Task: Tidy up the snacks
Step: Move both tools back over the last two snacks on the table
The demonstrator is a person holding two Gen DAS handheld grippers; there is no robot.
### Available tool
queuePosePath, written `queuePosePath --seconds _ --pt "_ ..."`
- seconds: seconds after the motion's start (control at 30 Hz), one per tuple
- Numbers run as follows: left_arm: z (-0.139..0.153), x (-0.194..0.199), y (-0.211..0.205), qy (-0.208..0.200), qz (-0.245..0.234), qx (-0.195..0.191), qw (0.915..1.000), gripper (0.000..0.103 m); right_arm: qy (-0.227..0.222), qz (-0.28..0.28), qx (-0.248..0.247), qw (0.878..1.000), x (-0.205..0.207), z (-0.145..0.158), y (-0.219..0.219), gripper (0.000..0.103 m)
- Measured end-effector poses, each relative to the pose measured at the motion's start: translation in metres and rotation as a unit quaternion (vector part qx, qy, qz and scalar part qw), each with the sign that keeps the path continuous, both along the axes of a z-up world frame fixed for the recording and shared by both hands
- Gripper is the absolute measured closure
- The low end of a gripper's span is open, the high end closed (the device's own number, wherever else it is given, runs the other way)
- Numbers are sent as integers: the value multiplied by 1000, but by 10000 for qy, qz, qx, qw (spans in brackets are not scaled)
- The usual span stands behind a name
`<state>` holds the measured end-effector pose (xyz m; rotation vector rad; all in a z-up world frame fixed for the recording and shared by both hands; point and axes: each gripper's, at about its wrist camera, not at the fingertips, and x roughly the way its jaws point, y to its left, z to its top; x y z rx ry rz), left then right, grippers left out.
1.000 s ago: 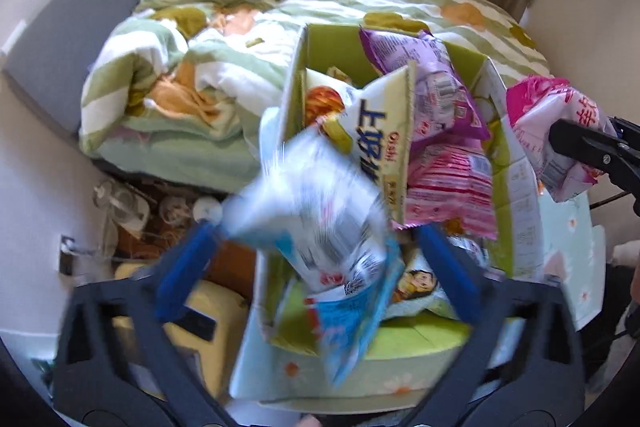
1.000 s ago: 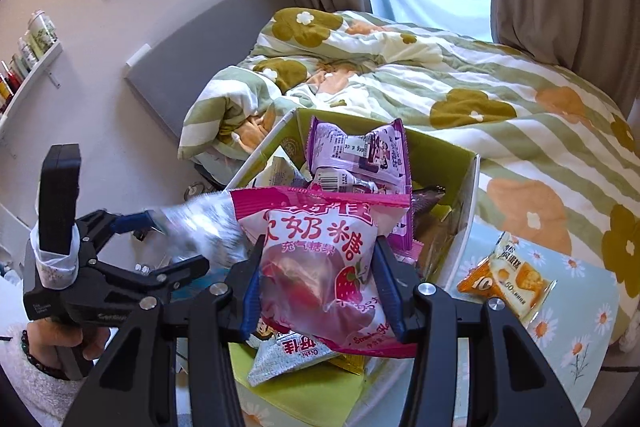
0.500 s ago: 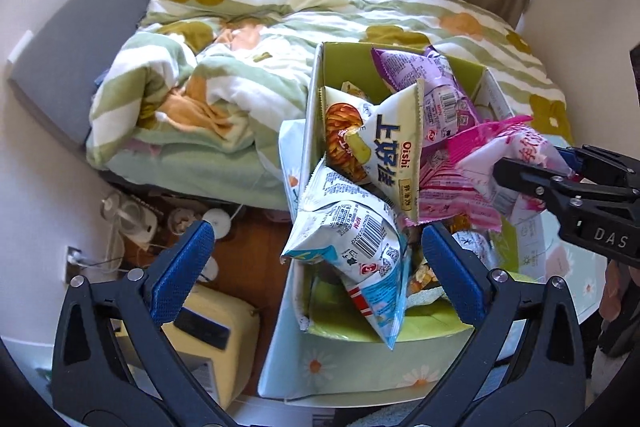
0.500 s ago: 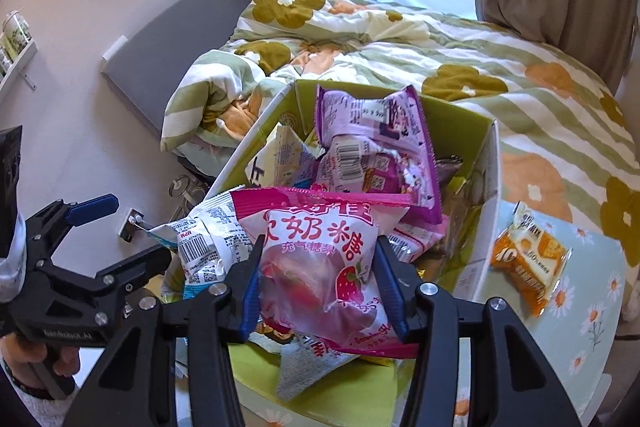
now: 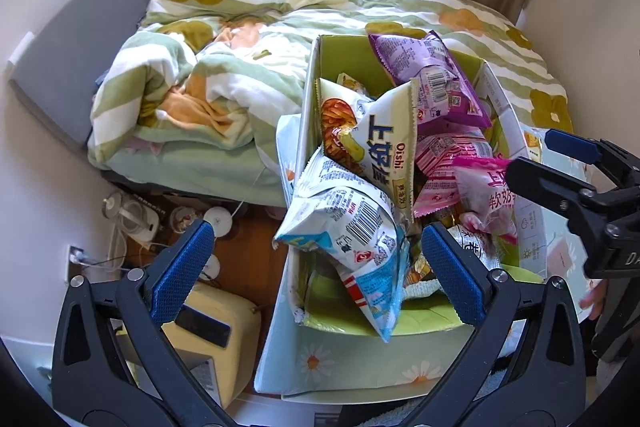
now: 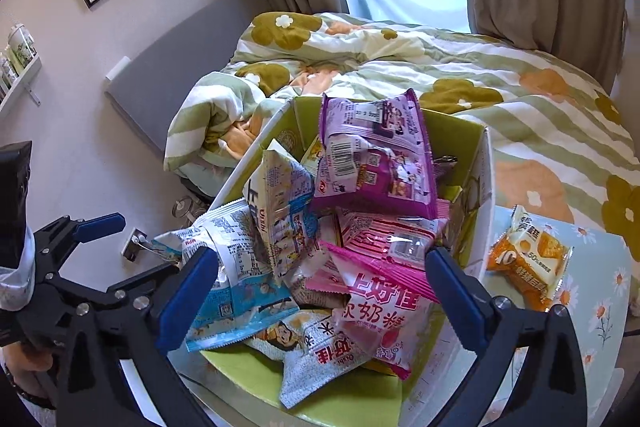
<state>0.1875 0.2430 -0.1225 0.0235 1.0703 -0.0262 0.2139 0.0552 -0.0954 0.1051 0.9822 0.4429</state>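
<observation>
Now the right gripper (image 6: 322, 285) has just been opening; its jaws stand wide apart, and the pink candy bag (image 6: 372, 311) lies loose between them on the heap in the green box (image 6: 472, 147). Over at nine o'clock, the left gripper (image 5: 316, 269) is spread too, the blue-and-white chip bag (image 5: 352, 227) lying untouched between its jaws over the box's rim.

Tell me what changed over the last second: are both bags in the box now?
The right gripper has just been opening and let the pink bag go; it now lies on the pile in the box. The left gripper, open, released the blue-white bag earlier; that bag now leans over the box's near left corner. The orange pack still lies on the table beside the box.
</observation>
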Motion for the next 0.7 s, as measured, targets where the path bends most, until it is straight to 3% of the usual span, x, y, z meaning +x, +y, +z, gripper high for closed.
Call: queuePosePath --seconds 0.2,0.4,0.57,0.7 --pt "11 -6 -17 -98 -116 -23 9999 0 -242 -107 -84 9996 -14 19 -25 0" --pt "31 -11 -52 -323 -300 -64 9990 0 -389 -314 -49 9987 -30 41 -79 0" --pt "41 -11 -101 -430 -550 -171 9974 0 -595 -697 -240 9955 -49 55 -136 0" --pt "44 -7 -147 -448 -805 -229 9955 0 -516 -803 -445 9944 -63 51 -172 0"
